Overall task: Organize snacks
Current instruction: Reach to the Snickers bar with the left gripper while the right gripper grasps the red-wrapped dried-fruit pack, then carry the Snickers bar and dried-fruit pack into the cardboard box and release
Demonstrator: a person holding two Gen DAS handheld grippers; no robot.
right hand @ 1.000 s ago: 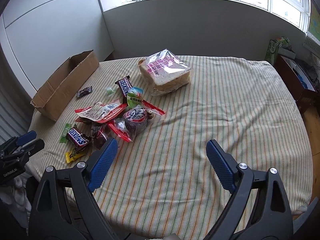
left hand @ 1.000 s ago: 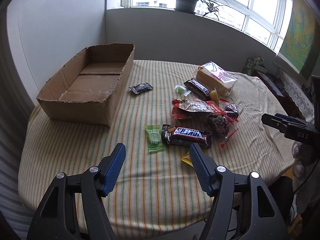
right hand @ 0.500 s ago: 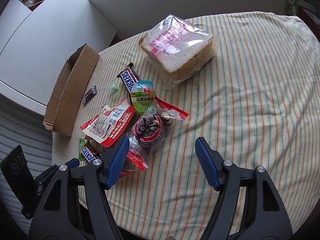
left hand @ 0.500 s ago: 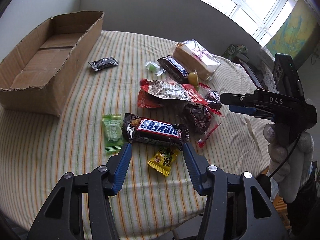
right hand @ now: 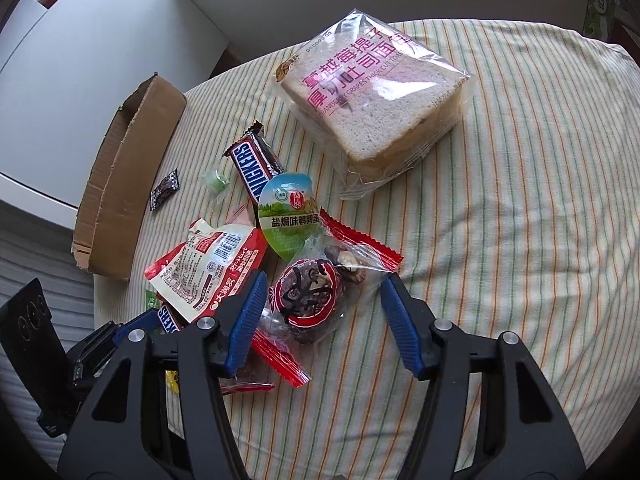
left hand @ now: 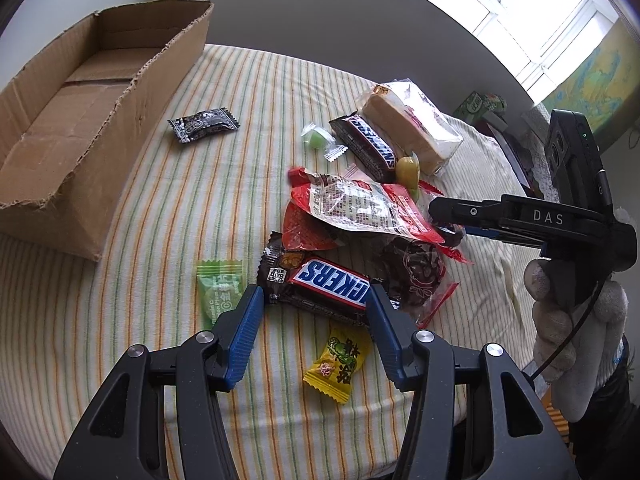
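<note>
Snickers bar (left hand: 326, 282) lying nearest, now bracketed by open left tool (left hand: 316, 308) after closing in; beyond it, open right tool (right hand: 322, 306) straddling dark pastry pack (right hand: 308, 300); farther from bar, cardboard box (left hand: 80, 120) waiting, unfilled.

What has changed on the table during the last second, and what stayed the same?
Both came down toward the snack pile. The left gripper, open, now straddles the near Snickers bar; the right gripper, open, straddles the dark round pastry bag. Nothing is grasped yet. The snacks and the cardboard box lie as before.
</note>
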